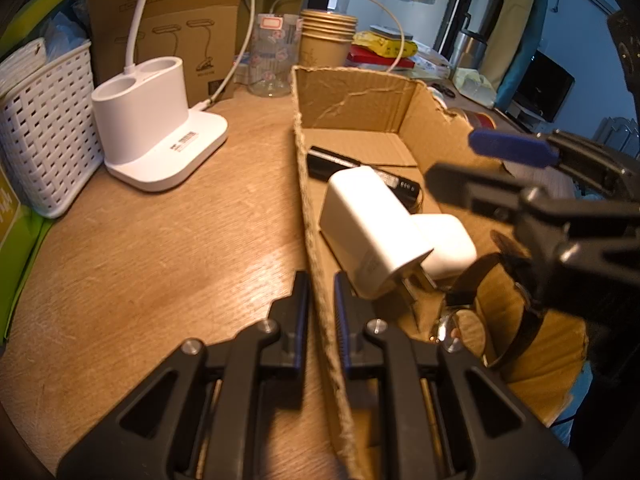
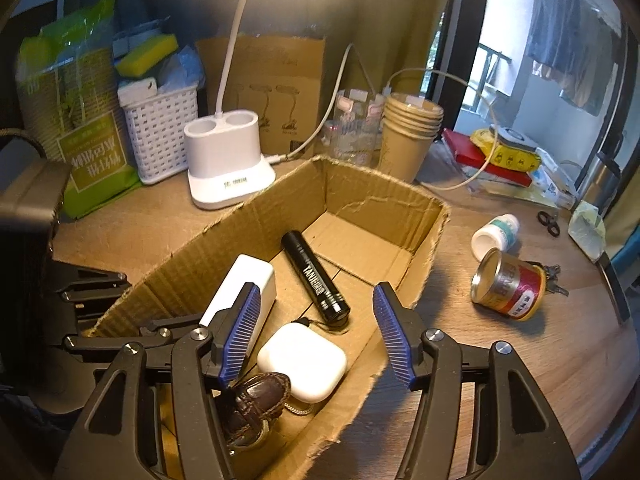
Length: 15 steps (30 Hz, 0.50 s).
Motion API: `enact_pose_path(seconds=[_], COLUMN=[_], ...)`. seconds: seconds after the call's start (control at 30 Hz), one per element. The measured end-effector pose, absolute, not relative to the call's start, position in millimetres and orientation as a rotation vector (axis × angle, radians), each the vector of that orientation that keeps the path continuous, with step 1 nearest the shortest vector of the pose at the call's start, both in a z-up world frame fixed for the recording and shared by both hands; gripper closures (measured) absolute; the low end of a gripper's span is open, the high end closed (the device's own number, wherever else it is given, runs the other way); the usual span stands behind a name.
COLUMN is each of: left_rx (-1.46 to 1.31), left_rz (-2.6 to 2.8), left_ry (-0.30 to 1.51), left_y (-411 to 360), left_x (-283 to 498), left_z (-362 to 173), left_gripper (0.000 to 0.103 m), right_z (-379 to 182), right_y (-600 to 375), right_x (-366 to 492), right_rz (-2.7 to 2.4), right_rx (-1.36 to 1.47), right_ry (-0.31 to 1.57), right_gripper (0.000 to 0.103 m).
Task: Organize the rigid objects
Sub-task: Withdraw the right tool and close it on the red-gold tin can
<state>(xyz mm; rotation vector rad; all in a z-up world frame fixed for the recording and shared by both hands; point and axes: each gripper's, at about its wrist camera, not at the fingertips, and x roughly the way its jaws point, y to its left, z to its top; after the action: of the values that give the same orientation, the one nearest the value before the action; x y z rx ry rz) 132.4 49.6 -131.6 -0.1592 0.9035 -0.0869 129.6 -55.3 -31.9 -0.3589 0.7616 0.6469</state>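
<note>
An open cardboard box (image 2: 368, 204) (image 1: 360, 100) on the wooden desk holds a black flashlight (image 2: 316, 278) (image 1: 360, 170), a white charger plug (image 1: 368, 228) (image 2: 244, 292), a white earbud case (image 2: 302, 362) (image 1: 448, 246) and a leather-strap watch (image 2: 256, 404) (image 1: 492, 308). My left gripper (image 1: 322, 312) is shut on the box's left wall. My right gripper (image 2: 316, 332) is open and empty above the box; it also shows in the left wrist view (image 1: 472, 160). A red-gold tin (image 2: 508, 286) and a white pill bottle (image 2: 496, 234) lie on the desk right of the box.
A white lamp base (image 1: 160, 136) (image 2: 228, 160) with cable stands left of the box. A white basket (image 1: 44, 132) (image 2: 160, 132), stacked paper cups (image 2: 408, 136) (image 1: 324, 40), a glass jar (image 1: 272, 56), scissors (image 2: 548, 222) and packets (image 2: 500, 156) line the back.
</note>
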Motion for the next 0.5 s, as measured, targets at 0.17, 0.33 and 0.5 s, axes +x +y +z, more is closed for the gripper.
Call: enact_pose_path(seconds=[0.17, 0.33, 0.5], left_rx=[-0.159, -0.159, -0.159], left_rz=[-0.087, -0.087, -0.087], left_ry=[0.904, 0.904, 0.903], left_y=[50, 50, 50], left_x=[132, 132, 132], left_z=[-132, -132, -132], left_gripper=[0.089, 0.089, 0.089], right_z=[-24, -19, -15], right_y=[-61, -70, -84], right_x=[129, 132, 136], right_rz=[0.628, 0.604, 0.57], right_rx=[-0.351, -0.344, -0.321], right_ry=[0.741, 0.732, 0.724], right_gripper=[0.041, 0.041, 0.041])
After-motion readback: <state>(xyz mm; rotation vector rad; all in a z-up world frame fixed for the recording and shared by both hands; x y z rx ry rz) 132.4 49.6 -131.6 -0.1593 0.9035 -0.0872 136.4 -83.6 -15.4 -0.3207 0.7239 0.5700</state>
